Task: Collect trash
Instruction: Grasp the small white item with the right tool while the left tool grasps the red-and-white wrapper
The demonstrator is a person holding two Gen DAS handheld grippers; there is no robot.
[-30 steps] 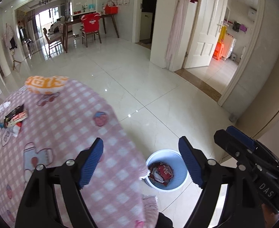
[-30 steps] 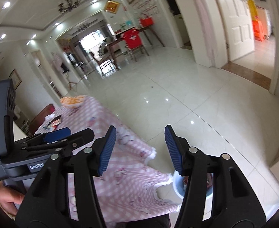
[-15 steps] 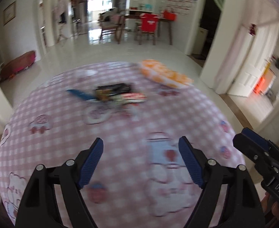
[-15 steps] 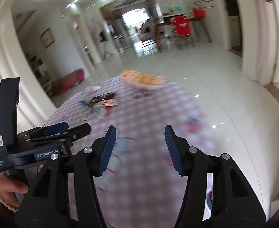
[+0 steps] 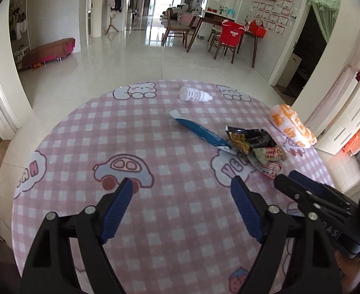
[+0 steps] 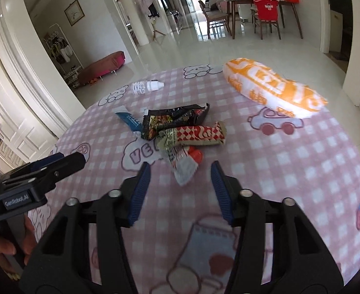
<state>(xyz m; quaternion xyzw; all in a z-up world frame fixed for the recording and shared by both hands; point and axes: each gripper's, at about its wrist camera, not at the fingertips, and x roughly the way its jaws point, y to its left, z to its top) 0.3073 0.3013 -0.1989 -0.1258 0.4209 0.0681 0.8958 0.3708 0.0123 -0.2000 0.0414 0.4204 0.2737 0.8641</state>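
Right claw point(image 6: 180, 191): blue pads apart and closing, nothing between them; it hangs over the cloth just short of the white end of a red-and-white wrapper point(image 6: 186, 163). Left claw point(image 5: 182, 210): pads spread wide, empty, above a cartoon car printed on the cloth.

Trash lies in one heap toward the far half of the table. The right view shows it closely: a black snack wrapper point(image 6: 172, 120) lies on top of a blue sachet point(image 6: 128, 120), with a red-checked bar wrapper point(image 6: 199, 134) across the near side, touching both the black wrapper and the red-and-white wrapper. The left view shows the same heap from the side, to the right of its claw, and gives the blue sachet's full length, which the right view mostly hides. A small white bottle point(image 6: 146, 87) lies on its side, apart from the heap, near the far edge. An orange-and-white bag point(image 6: 273, 88) rests at the far right edge.

Each view catches the other tool at its margin, with part of a hand point(image 6: 6, 245) gripping it in the right view.

Surface: a round table under a pink checked tablecloth point(image 5: 81, 134) with cartoon prints. Room: glossy pale floor tiles point(image 5: 121, 58), a red bench point(image 5: 50, 51) by the left wall, a dining table with chairs point(image 5: 226, 36), one chair covered in red, beyond.
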